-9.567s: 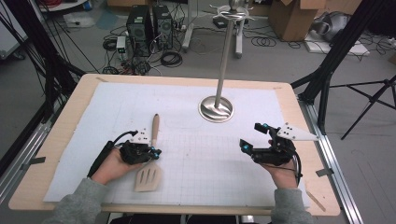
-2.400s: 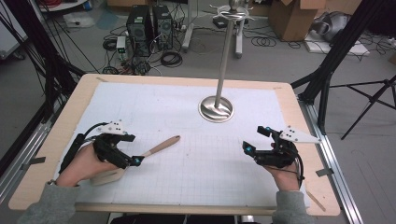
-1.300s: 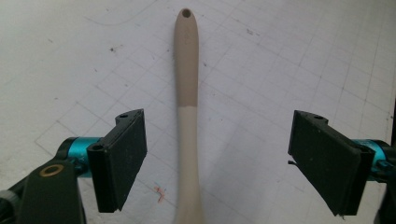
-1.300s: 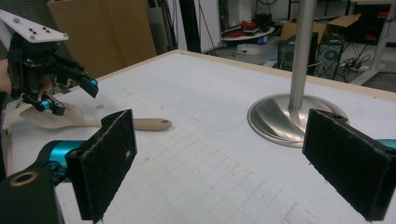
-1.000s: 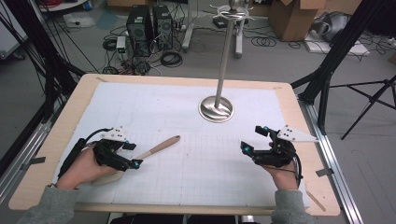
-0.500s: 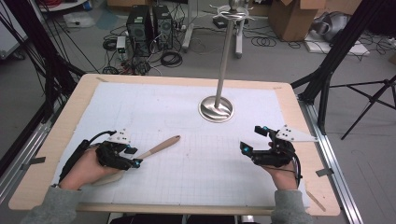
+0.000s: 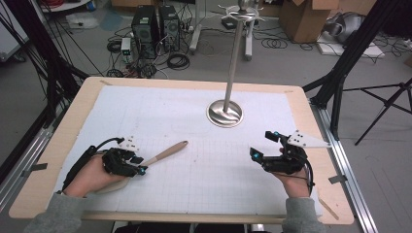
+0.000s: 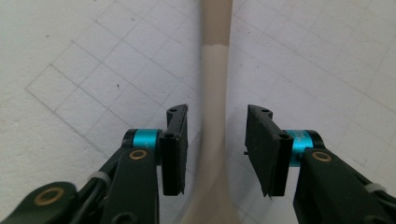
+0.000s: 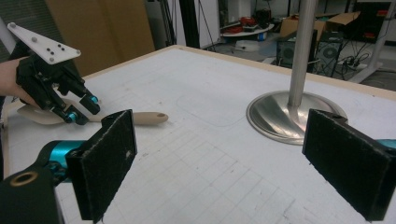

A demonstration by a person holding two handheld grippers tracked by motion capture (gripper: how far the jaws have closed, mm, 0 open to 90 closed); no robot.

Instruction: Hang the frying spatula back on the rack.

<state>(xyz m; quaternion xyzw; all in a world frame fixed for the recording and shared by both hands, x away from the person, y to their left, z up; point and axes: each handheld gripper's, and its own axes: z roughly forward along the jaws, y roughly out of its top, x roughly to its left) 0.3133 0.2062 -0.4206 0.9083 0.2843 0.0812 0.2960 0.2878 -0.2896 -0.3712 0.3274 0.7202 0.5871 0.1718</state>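
Note:
A spatula [image 7: 167, 151] with a wooden handle and a beige head lies on the white gridded mat [image 7: 194, 116], handle pointing right and away. My left gripper [image 7: 140, 165] straddles its neck near the head. In the left gripper view the neck of the spatula [image 8: 212, 93] runs between the pads of the left gripper [image 8: 217, 114]. The jaws have just been closing, and a thin gap still shows on each side. My right gripper [image 7: 262, 144] rests on the mat at the right, open and holding nothing. Its view shows the spatula [image 9: 144, 118] and the left gripper [image 9: 83, 108] far off.
A metal stand [image 7: 224, 114] with a round base and a tall pole rises at the back middle of the mat, and its base [image 9: 294, 116] lies ahead of the right gripper [image 9: 222, 121]. The wooden table edge [image 7: 311, 126] frames the mat.
Since the oldest frame the spatula has turned from pointing straight away to pointing right, and my left hand has shifted left to its head end. The right gripper has stayed put.

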